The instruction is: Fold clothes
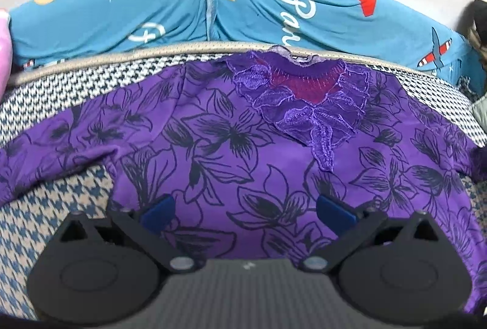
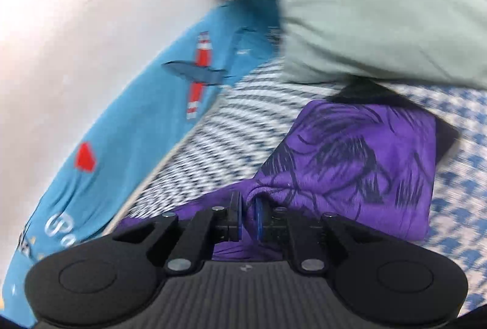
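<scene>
In the left wrist view, we are seeing the purple floral top (image 1: 274,152) lying spread on the houndstooth surface (image 1: 61,104), its edges cut off; our left gripper (image 1: 245,209) is hovering wide open above it. In the blurred right wrist view, our right gripper (image 2: 247,215) is pinching a fold of the top (image 2: 359,164).

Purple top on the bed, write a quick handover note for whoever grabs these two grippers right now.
Left gripper: open, hovering over the middle of the purple top, holding nothing.
Right gripper: shut on a bunched fold of the purple top; that view is motion-blurred.
The top lies front up on the checked cover, lace collar toward the blue sheet; a pale green cloth sits at the right edge.
Done: top laid out, right side gripped.
Left: probably bring that side across, fold the other side, then fold it in half.
</scene>
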`<state>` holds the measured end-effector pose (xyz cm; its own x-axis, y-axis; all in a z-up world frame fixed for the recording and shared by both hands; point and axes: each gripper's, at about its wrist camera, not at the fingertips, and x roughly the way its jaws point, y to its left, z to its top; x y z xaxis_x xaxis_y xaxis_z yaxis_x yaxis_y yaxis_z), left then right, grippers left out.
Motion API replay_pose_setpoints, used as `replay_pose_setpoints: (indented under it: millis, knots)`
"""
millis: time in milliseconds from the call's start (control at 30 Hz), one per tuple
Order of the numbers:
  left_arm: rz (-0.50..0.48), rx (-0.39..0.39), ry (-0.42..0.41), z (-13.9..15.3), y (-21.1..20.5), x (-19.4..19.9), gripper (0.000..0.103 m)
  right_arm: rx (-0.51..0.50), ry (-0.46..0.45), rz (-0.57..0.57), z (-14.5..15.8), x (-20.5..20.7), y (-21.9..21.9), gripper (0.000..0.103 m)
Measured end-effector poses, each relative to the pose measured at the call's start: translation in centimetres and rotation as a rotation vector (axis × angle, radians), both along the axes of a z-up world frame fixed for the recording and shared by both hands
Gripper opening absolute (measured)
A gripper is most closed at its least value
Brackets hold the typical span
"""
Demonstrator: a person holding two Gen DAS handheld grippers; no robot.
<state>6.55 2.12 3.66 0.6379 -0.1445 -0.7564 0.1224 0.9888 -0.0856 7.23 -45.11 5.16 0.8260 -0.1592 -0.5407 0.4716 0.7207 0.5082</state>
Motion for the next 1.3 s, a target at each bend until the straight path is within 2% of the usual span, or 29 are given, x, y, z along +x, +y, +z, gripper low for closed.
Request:
replay_pose_setpoints:
  millis: [167, 333, 467, 533, 567, 667, 800, 900, 1067, 1200, 1300]
  knots:
    - [0.022, -0.03, 0.017, -0.1, 0.4, 0.2, 0.103, -0.085, -0.02, 0.126, 1.0, 2.0, 3.6, 0.011]
    - [0.039, -0.054, 0.028, -0.1, 0.8, 0.4, 0.103, -0.126, -0.073, 0.265, 1.7, 3.6, 7.7, 0.011]
    - [0.051, -0.065, 0.032, -0.1, 1.2, 0.5, 0.103, -0.16, -0.169, 0.491, 2.7, 4.0, 11.9, 0.011]
    - [0.059, -0.068, 0.035, 0.0, 1.4, 0.6, 0.103, -0.197, -0.187, 0.628, 2.7, 4.0, 14.4, 0.012]
    - [0.064, -0.069, 0.036, 0.0, 1.5, 0.6, 0.103, -0.213, -0.175, 0.692, 2.4, 4.1, 15.6, 0.013]
    - [0.074, -0.076, 0.039, 0.1, 1.9, 0.7, 0.103, -0.263, -0.055, 0.833, 0.8, 4.6, 18.3, 0.031]
    - [0.08, -0.085, 0.042, 0.2, 2.3, 0.7, 0.103, -0.304, 0.066, 0.929, -1.1, 4.7, 19.7, 0.04]
    - [0.083, -0.088, 0.05, 0.2, 2.4, 0.7, 0.103, -0.285, 0.121, 0.968, -1.7, 4.9, 19.4, 0.053]
    - [0.08, -0.085, 0.05, 0.3, 2.5, 0.6, 0.103, -0.284, 0.172, 0.961, -1.6, 4.1, 18.0, 0.054]
    - [0.085, -0.085, 0.051, 0.4, 2.7, 0.6, 0.103, -0.272, 0.107, 0.939, 0.3, 2.9, 16.3, 0.054]
    - [0.086, -0.083, 0.054, 0.4, 2.7, 0.6, 0.103, -0.257, 0.052, 0.853, 1.3, 2.3, 14.5, 0.054]
